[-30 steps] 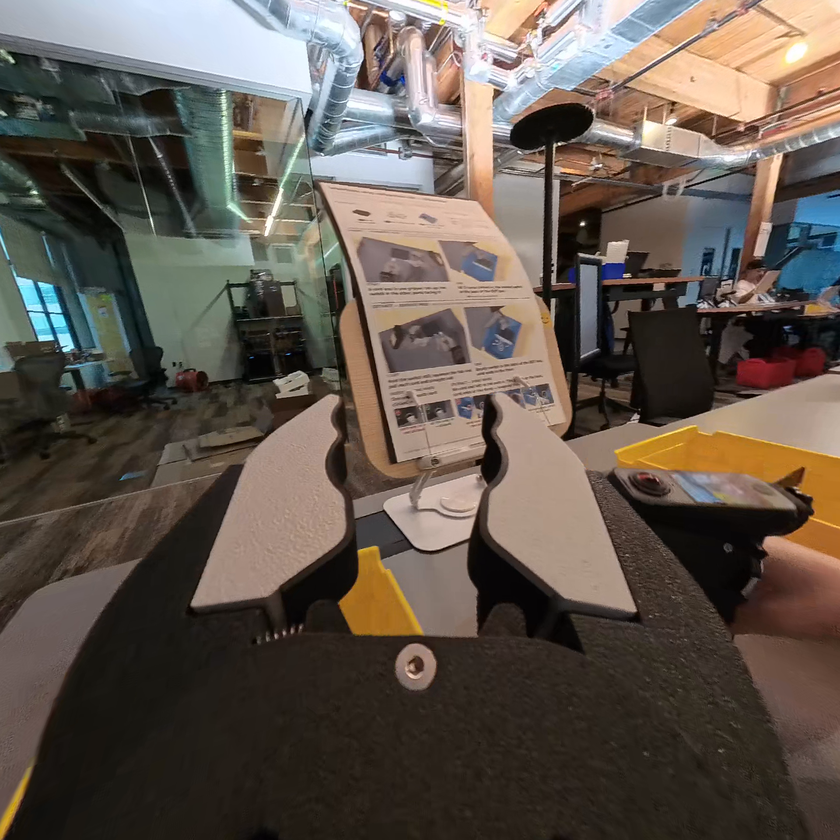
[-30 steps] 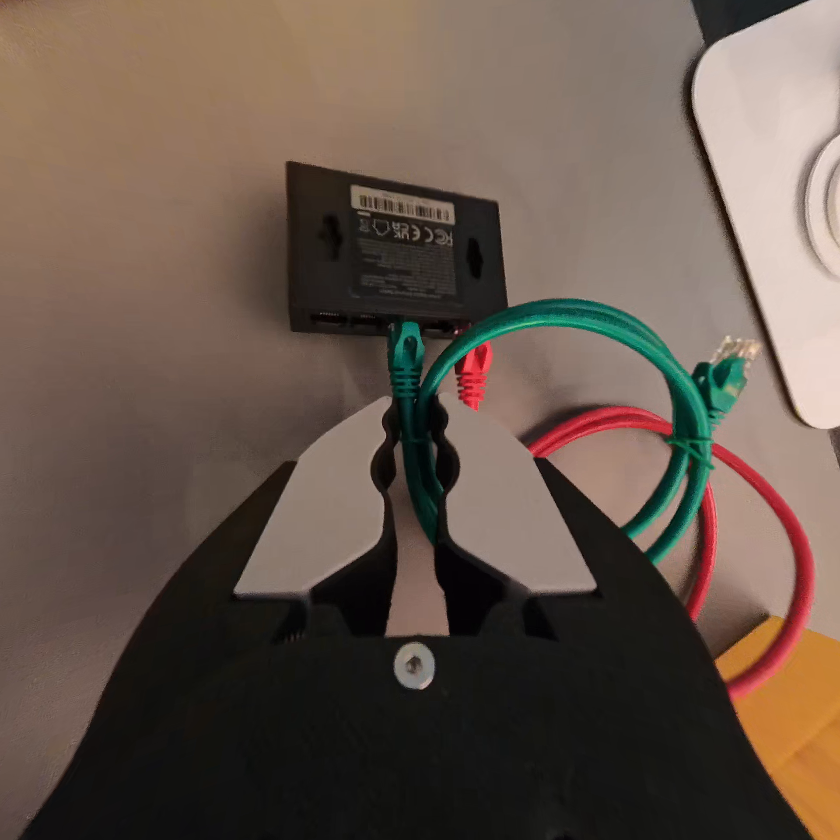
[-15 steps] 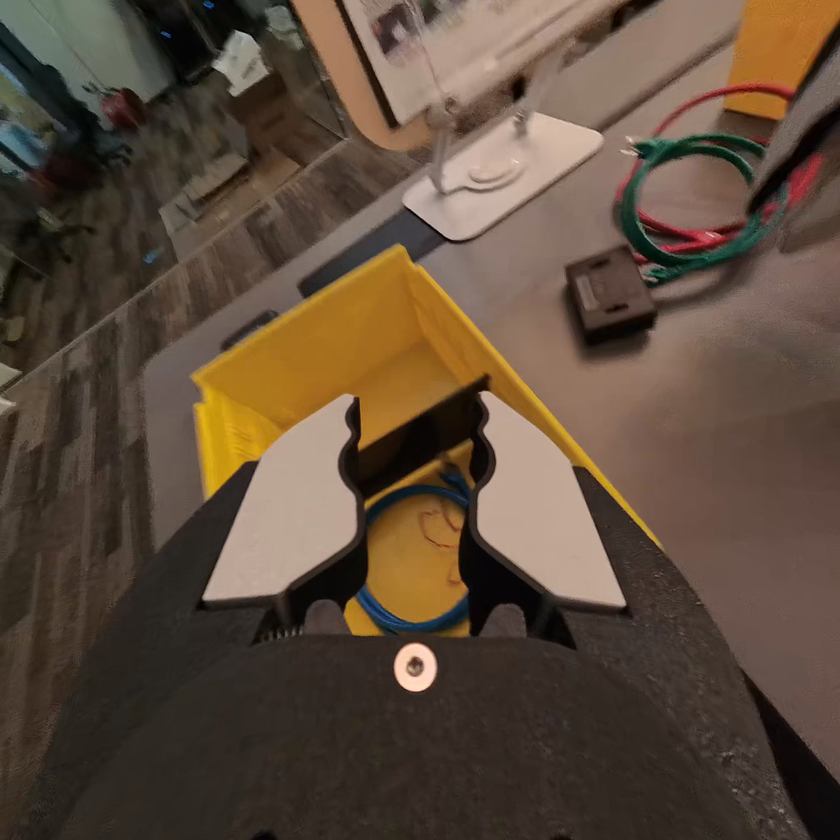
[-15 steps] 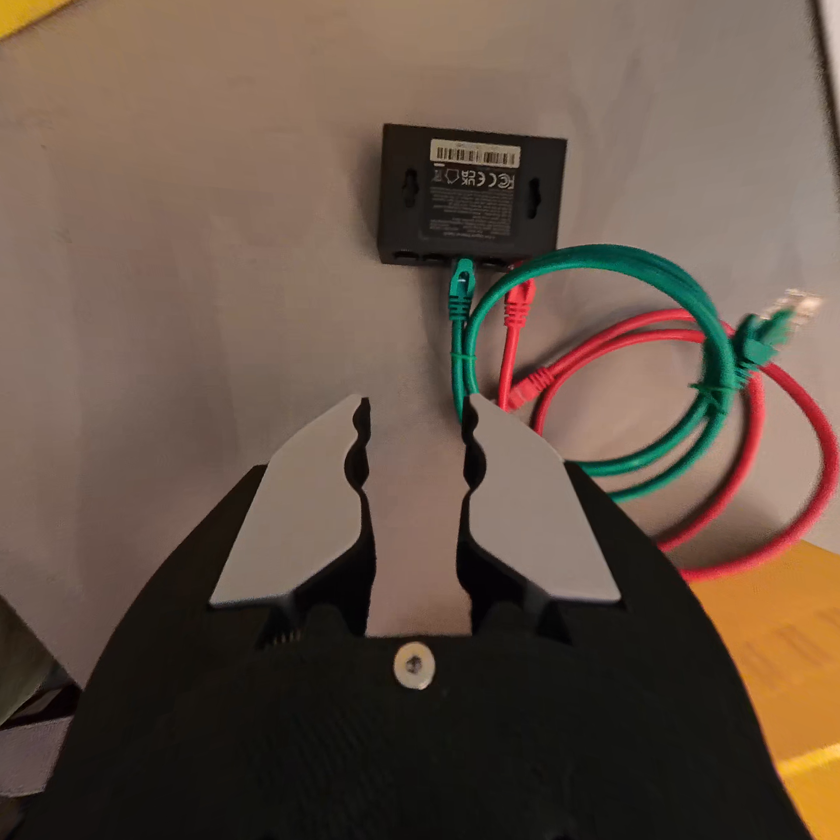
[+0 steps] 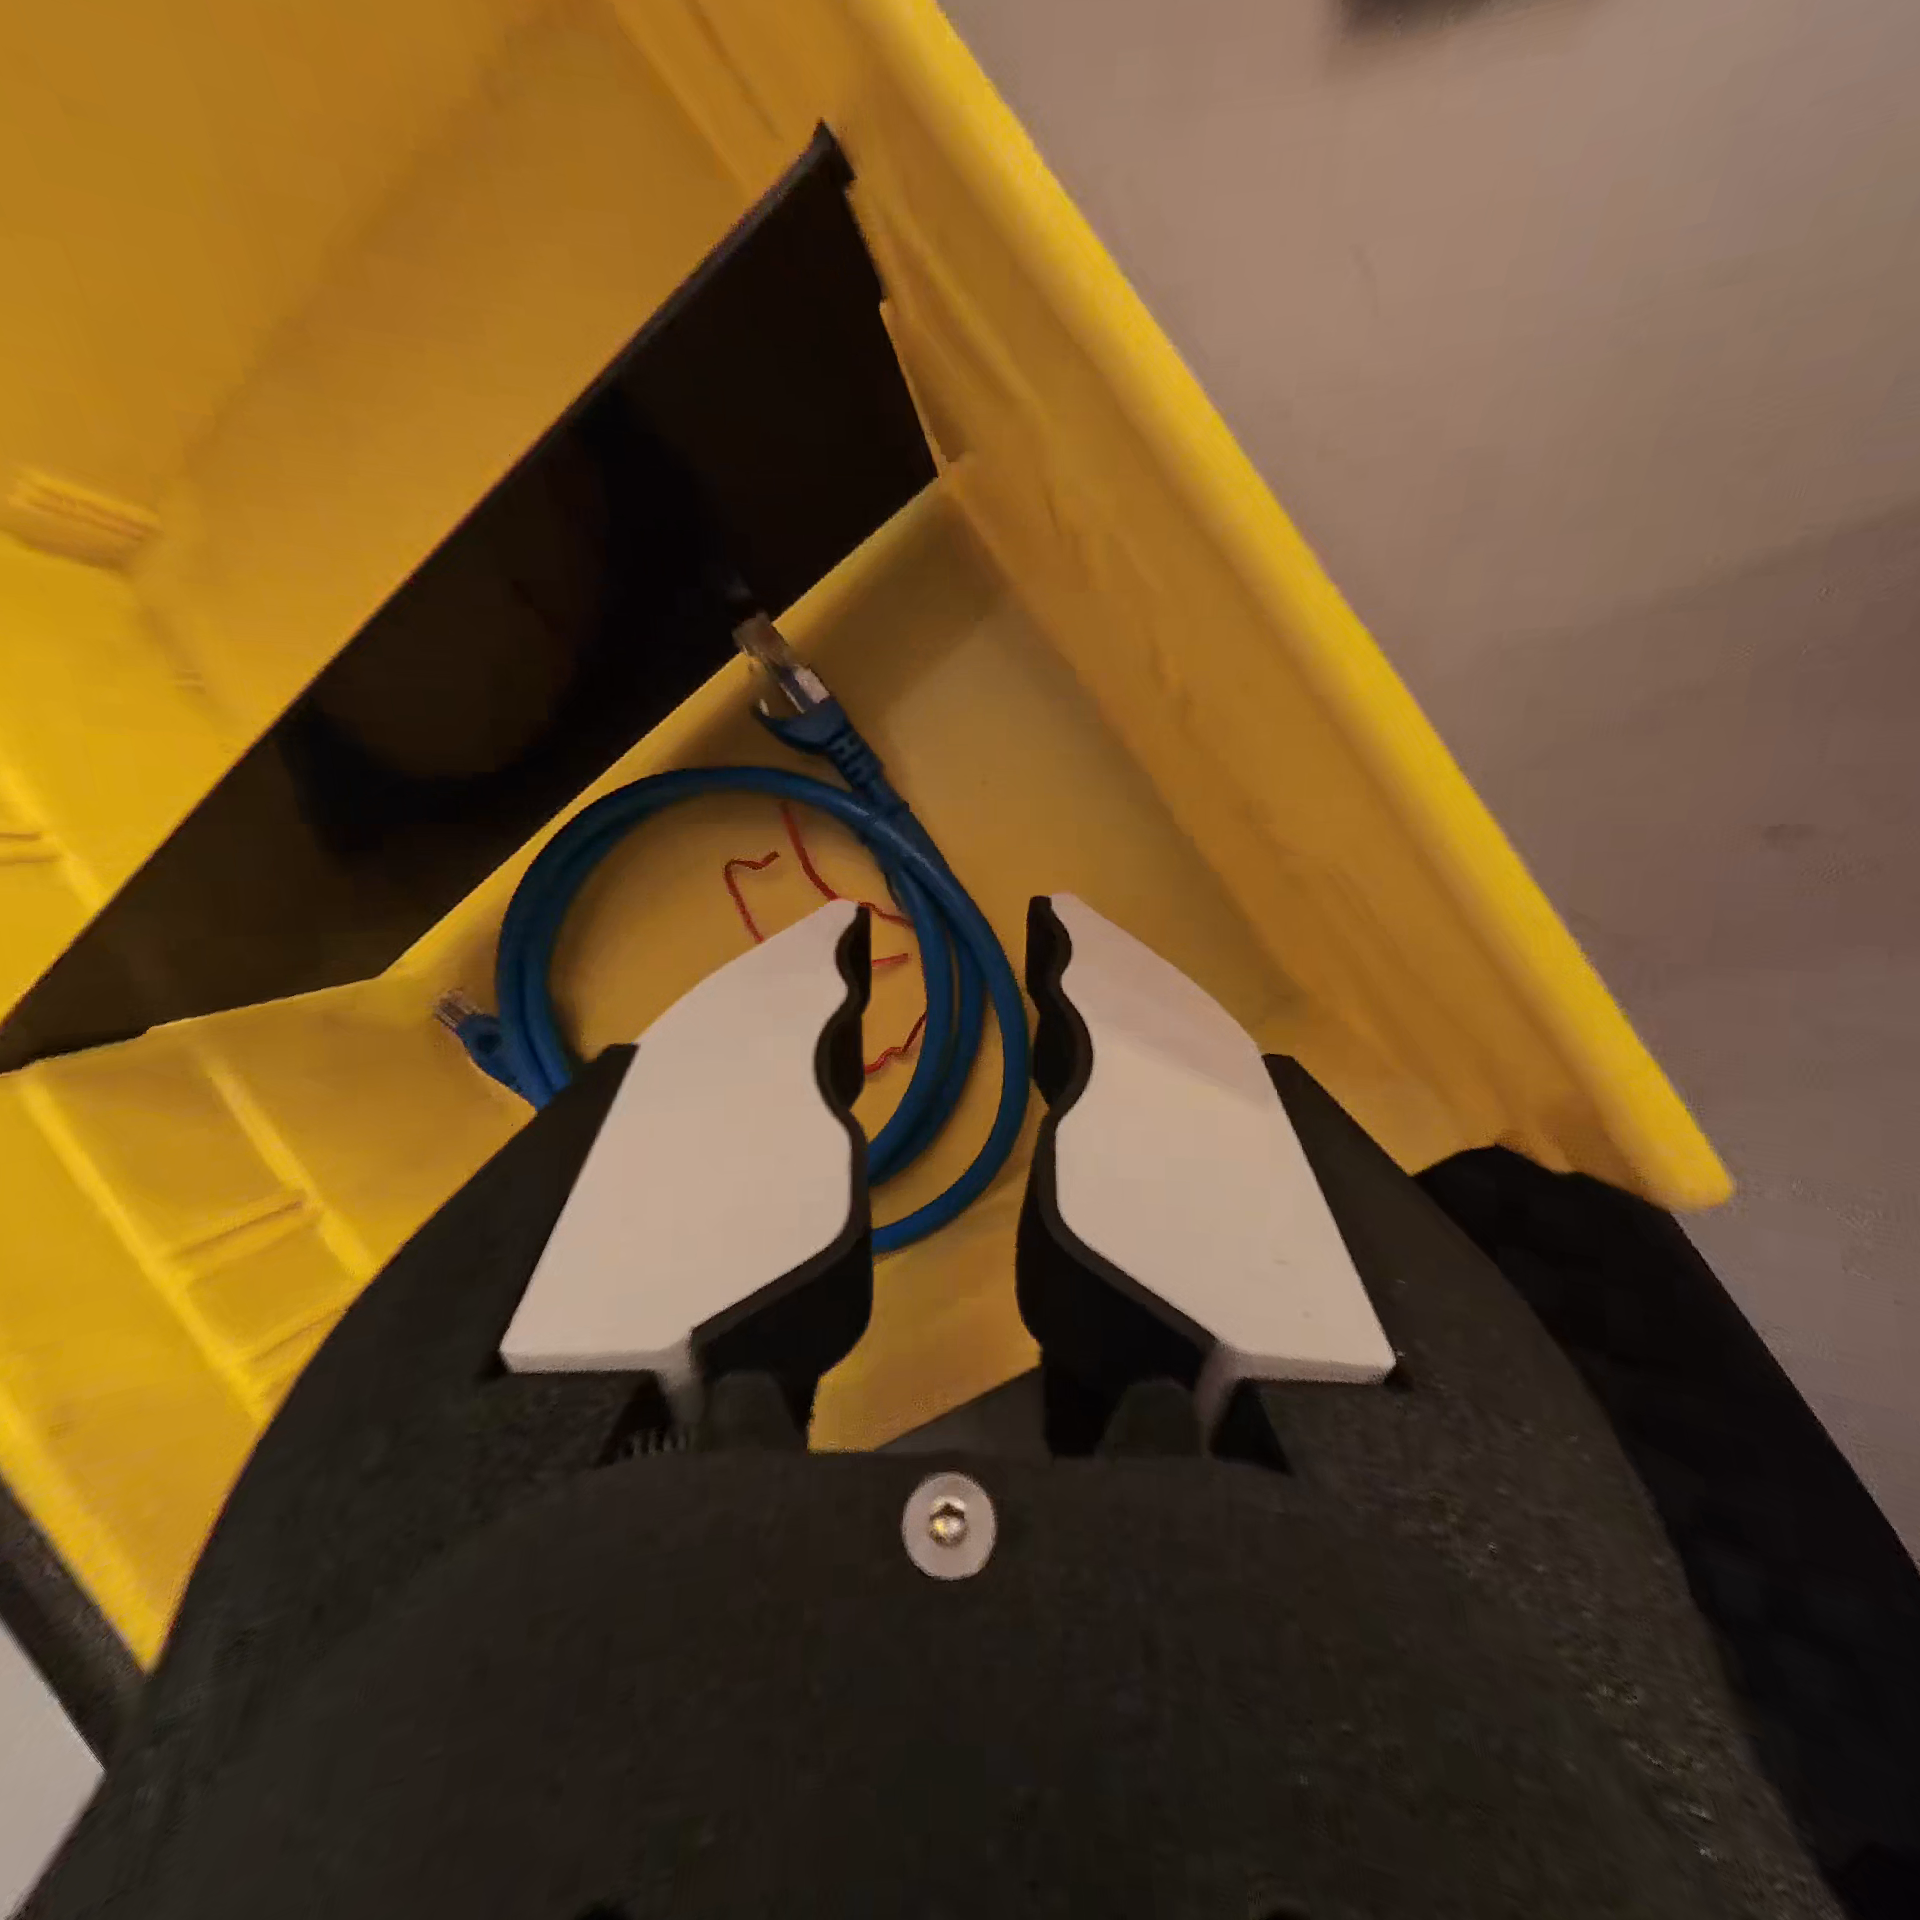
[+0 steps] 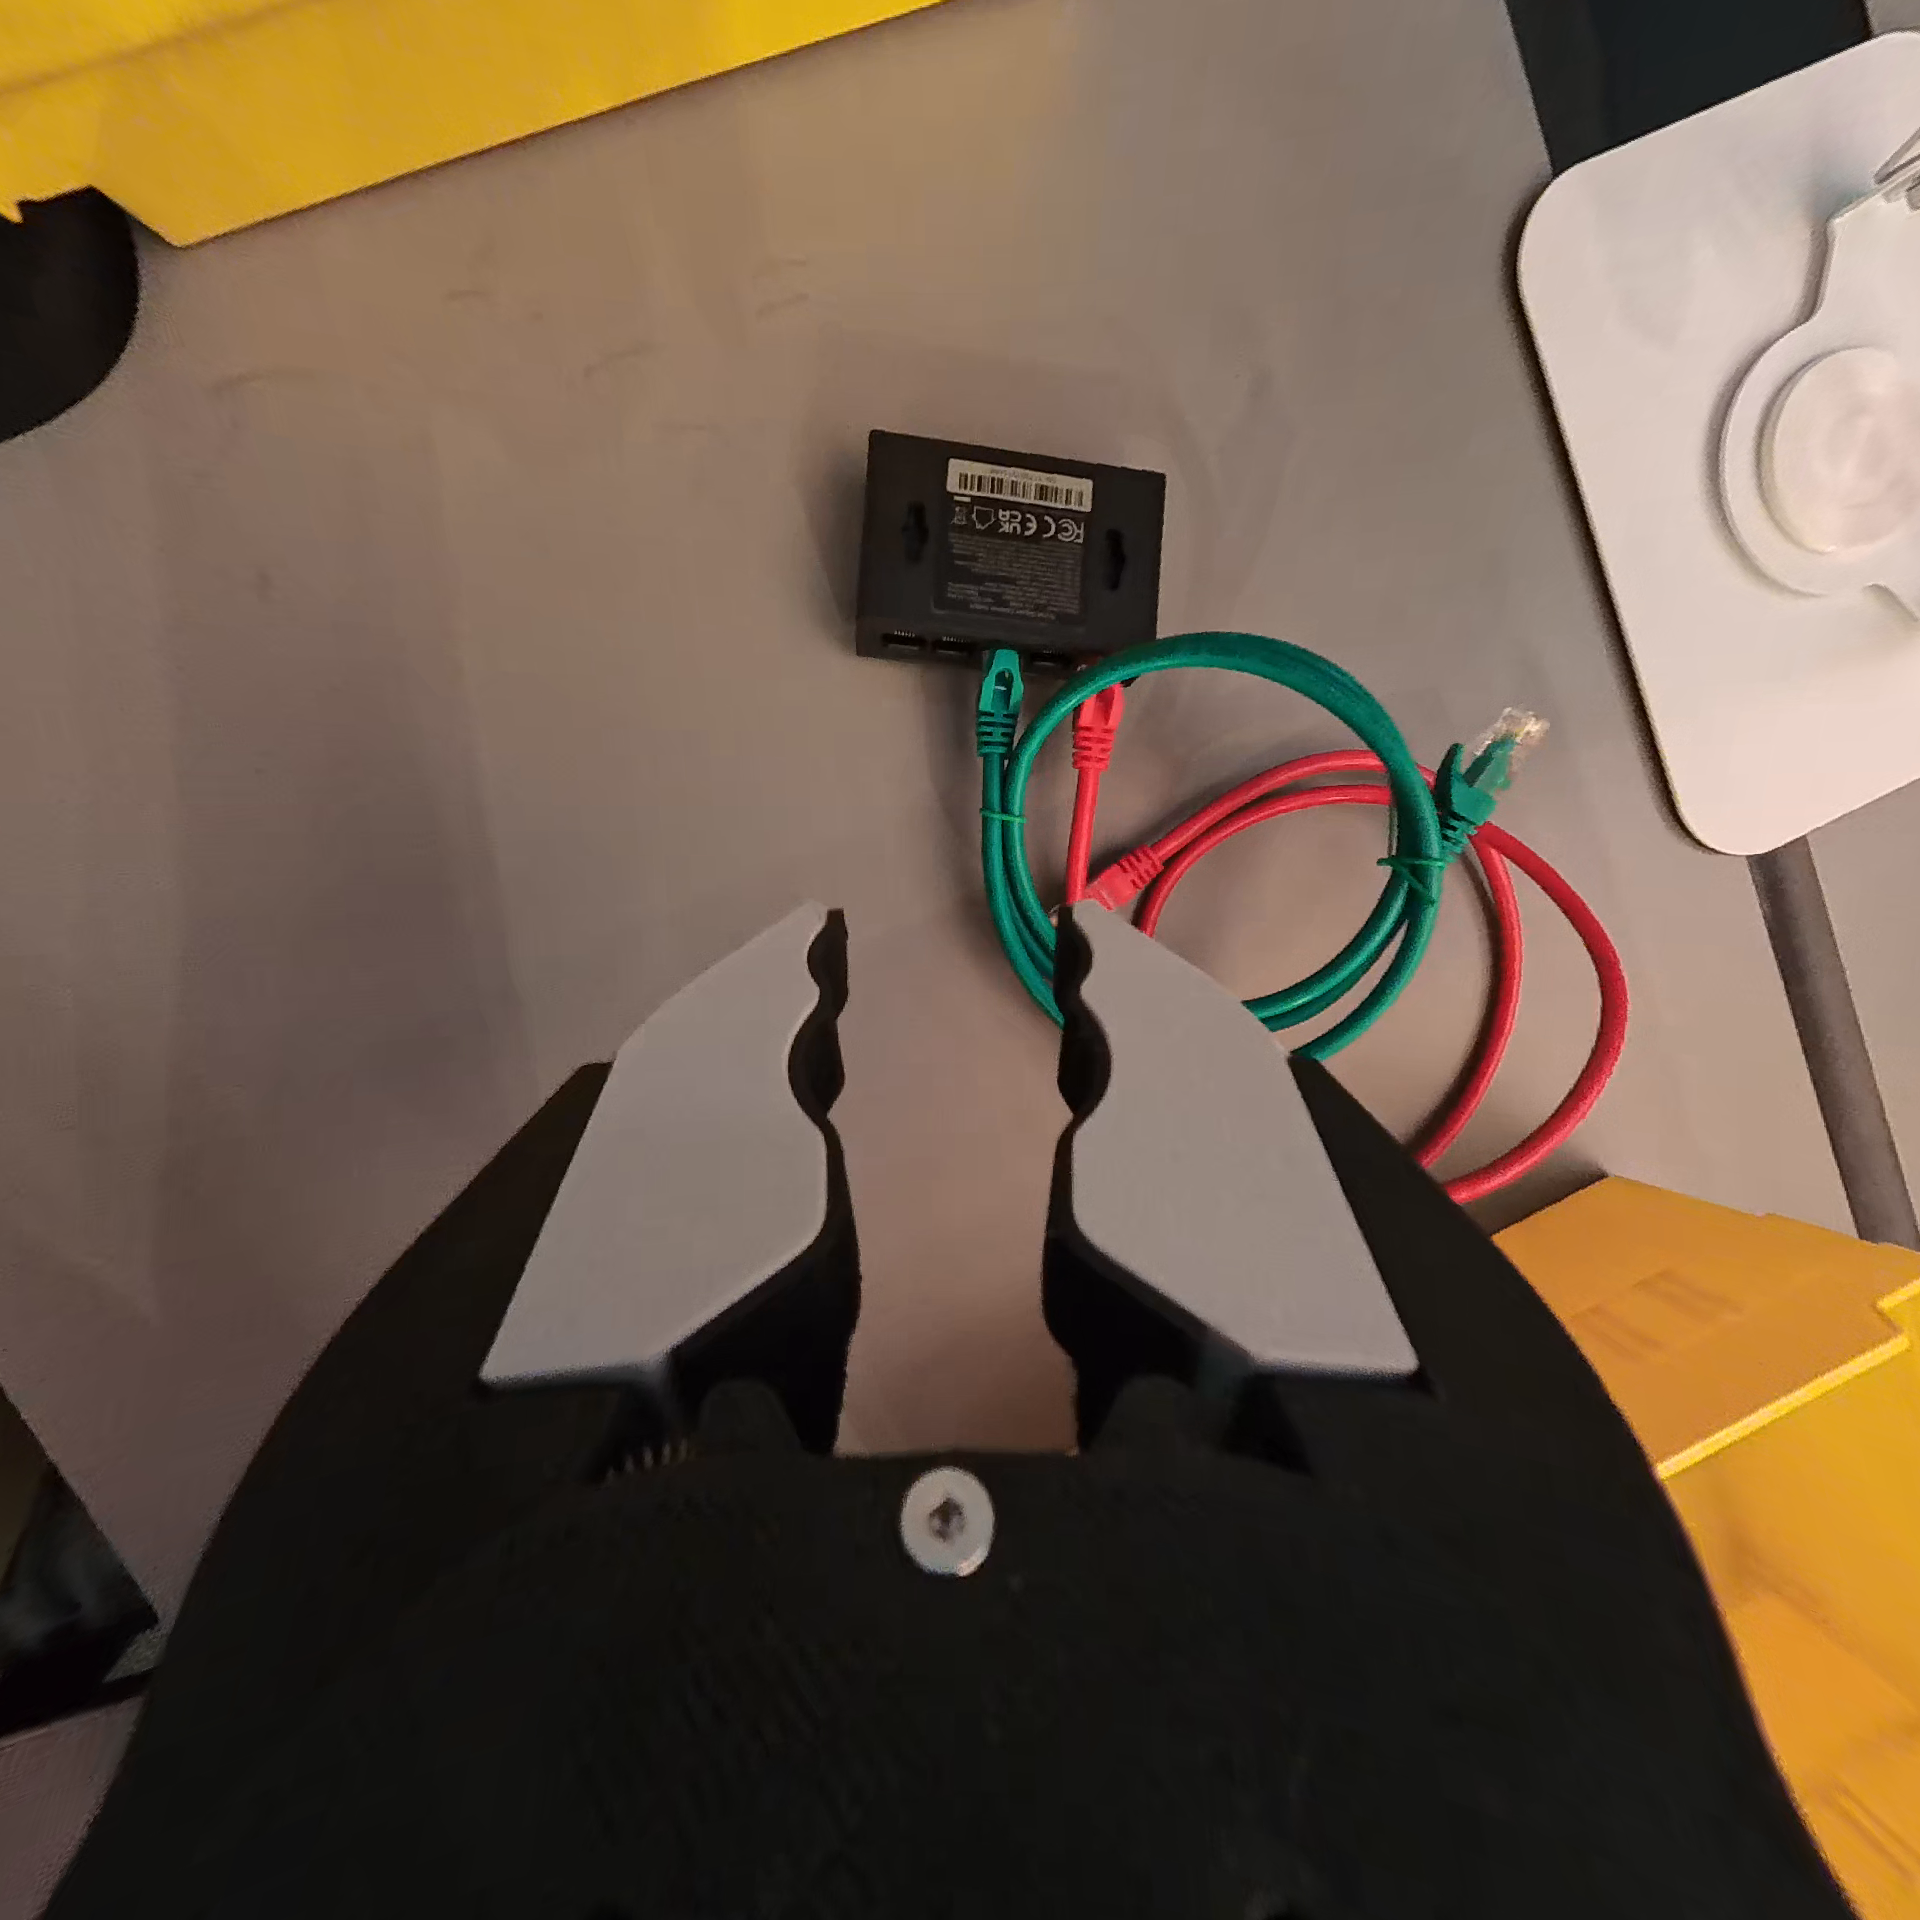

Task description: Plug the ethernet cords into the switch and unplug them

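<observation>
In the right wrist view a black switch (image 6: 1013, 545) lies on the grey table, label side up. A green cord (image 6: 1226, 821) and a red cord (image 6: 1538, 935) each have one plug in its front ports; their coils lie to the right. My right gripper (image 6: 951, 920) is open and empty, hovering just short of the cords. In the left wrist view my left gripper (image 5: 945, 909) is open, down inside a yellow bin (image 5: 1195, 582), over a coiled blue cord (image 5: 935, 935) on the bin floor. The fingers do not hold the cord.
A black divider (image 5: 540, 582) crosses the yellow bin. A white stand base (image 6: 1725, 416) sits at the right of the switch. A second yellow bin (image 6: 1714, 1455) is at lower right, and a yellow bin edge (image 6: 416, 104) runs along the top. The right tips stand about 12 cm off the black switch (image 6: 1013, 545).
My left gripper swung down from facing the room into the yellow bin, close over the blue cord. My right gripper let go of the green cord, opened and drew back from the switch.
</observation>
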Tool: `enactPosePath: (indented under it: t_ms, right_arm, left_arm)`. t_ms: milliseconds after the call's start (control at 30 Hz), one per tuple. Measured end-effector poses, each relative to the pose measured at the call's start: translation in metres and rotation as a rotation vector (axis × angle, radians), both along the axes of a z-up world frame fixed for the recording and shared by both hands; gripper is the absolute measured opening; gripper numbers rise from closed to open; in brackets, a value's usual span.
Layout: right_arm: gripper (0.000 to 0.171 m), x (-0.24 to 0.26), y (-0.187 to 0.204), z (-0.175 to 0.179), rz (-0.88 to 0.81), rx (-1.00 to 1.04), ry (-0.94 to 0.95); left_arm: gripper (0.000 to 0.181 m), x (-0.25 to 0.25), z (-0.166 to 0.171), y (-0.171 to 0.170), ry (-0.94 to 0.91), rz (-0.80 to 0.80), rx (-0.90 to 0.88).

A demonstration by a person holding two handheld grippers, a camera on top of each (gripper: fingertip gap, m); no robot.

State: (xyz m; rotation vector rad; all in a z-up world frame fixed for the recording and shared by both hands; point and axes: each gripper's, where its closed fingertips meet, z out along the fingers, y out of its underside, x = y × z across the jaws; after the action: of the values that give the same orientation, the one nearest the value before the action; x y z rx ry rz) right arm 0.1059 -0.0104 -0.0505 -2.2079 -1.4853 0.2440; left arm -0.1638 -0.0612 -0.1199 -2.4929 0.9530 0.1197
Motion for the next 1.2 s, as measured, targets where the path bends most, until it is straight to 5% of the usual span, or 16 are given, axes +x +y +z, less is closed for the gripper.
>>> enactPosePath:
  t_ms: [300, 600, 1200]
  right_arm:
    - [0.039, 0.003, 0.0, 0.007, 0.007, 0.018, 0.013]
    - [0.036, 0.006, -0.001, 0.014, 0.014, 0.032, 0.024]
    - [0.033, -0.01, -0.006, 0.03, 0.045, 0.085, 0.11]
  left_arm:
    - [0.032, -0.009, -0.025, 0.004, 0.078, 0.021, -0.244]
    - [0.018, -0.015, -0.03, 0.005, 0.14, 0.007, -0.233]
    - [0.014, -0.034, 0.11, 0.01, -0.304, 0.12, 0.205]
